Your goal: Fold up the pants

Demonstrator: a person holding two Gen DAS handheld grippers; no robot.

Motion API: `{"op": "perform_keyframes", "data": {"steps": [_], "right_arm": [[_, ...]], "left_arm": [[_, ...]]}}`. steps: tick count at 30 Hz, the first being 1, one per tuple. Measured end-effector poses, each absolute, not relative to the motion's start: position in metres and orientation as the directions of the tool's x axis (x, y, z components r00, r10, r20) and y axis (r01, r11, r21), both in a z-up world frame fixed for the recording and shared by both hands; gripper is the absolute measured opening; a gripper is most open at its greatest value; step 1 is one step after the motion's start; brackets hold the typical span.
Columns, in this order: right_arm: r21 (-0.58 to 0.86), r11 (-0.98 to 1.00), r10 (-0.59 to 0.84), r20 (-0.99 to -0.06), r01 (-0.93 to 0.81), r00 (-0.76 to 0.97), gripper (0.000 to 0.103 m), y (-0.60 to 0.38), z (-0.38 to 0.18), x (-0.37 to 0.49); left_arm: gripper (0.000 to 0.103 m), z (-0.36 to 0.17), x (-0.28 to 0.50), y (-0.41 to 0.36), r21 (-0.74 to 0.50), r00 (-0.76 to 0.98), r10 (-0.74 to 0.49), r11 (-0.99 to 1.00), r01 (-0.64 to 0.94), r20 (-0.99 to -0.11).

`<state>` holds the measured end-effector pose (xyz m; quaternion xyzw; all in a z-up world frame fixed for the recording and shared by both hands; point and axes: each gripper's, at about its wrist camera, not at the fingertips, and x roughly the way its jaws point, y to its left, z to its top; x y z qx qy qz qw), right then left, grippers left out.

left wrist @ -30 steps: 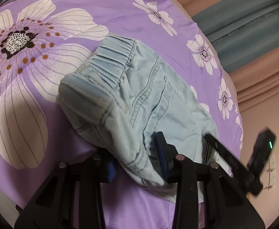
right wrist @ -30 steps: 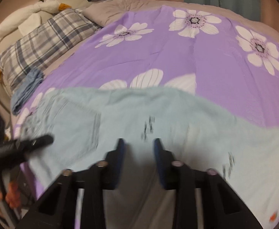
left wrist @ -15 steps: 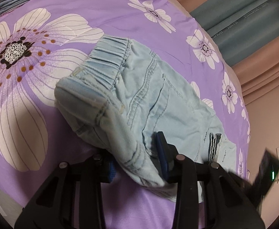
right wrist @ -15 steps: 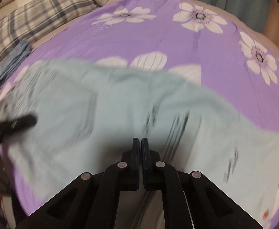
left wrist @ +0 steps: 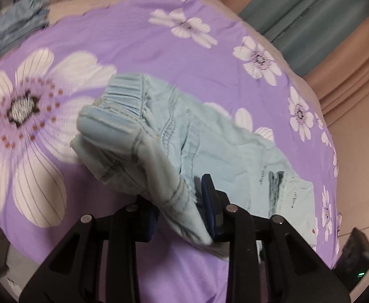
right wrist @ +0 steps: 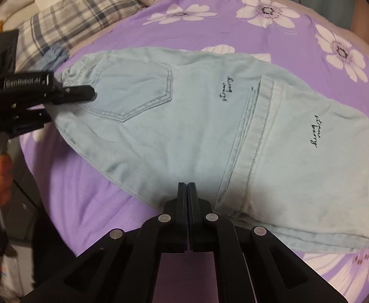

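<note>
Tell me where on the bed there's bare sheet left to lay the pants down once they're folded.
Bare purple sheet runs beyond the pants, between them and the grey quilt at the far edge. Another patch lies over the big flower, beside the waistband. It is crowded toward the plaid pillow and the blue cloth.

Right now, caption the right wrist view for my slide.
Shut right tongs at the near edge of folded light-blue pants on a purple floral bedspread.
</note>
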<state>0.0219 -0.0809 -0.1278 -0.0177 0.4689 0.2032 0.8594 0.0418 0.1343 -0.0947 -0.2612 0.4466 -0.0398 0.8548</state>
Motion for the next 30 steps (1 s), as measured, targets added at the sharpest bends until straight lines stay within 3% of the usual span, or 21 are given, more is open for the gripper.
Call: {"op": "perform_keyframes", "data": {"steps": [1,4,8,14,20,26,30], "right_arm": [[0.191,0.904,0.378,-0.775,-0.383,0.506,0.004,-0.085,-0.117,0.016],[0.143,0.929,0.333,-0.726,-0.341,0.602,0.004,-0.098,-0.1,0.011],[0.154,0.953,0.283,-0.759,-0.261,0.586,0.004,-0.114,-0.117,0.026],[0.062,0.945,0.251,-0.767,-0.321,0.59,0.004,-0.094,-0.133,0.022],[0.306,0.919,0.395,-0.729,-0.25,0.559,0.004,-0.135,-0.124,0.031],[0.383,0.908,0.403,-0.688,-0.169,0.603,0.006,-0.168,-0.126,0.019],[0.496,0.86,0.458,-0.649,-0.118,0.608,0.02,-0.194,-0.133,0.018]], "left_arm": [[0.029,-0.089,0.041,0.132,-0.478,0.607,-0.302,0.865,-0.15,-0.735],[0.029,-0.077,0.038,0.123,-0.457,0.629,-0.292,0.882,-0.113,-0.72],[0.029,-0.063,0.036,0.111,-0.428,0.652,-0.282,0.901,-0.073,-0.704],[0.029,-0.041,0.036,0.087,-0.386,0.676,-0.276,0.923,-0.014,-0.684],[0.032,-0.019,0.033,0.059,-0.342,0.699,-0.292,0.937,0.072,-0.653],[0.032,-0.012,0.032,0.025,-0.295,0.698,-0.314,0.943,0.152,-0.643],[0.032,-0.007,0.035,0.0,-0.268,0.684,-0.337,0.94,0.21,-0.646]]}}
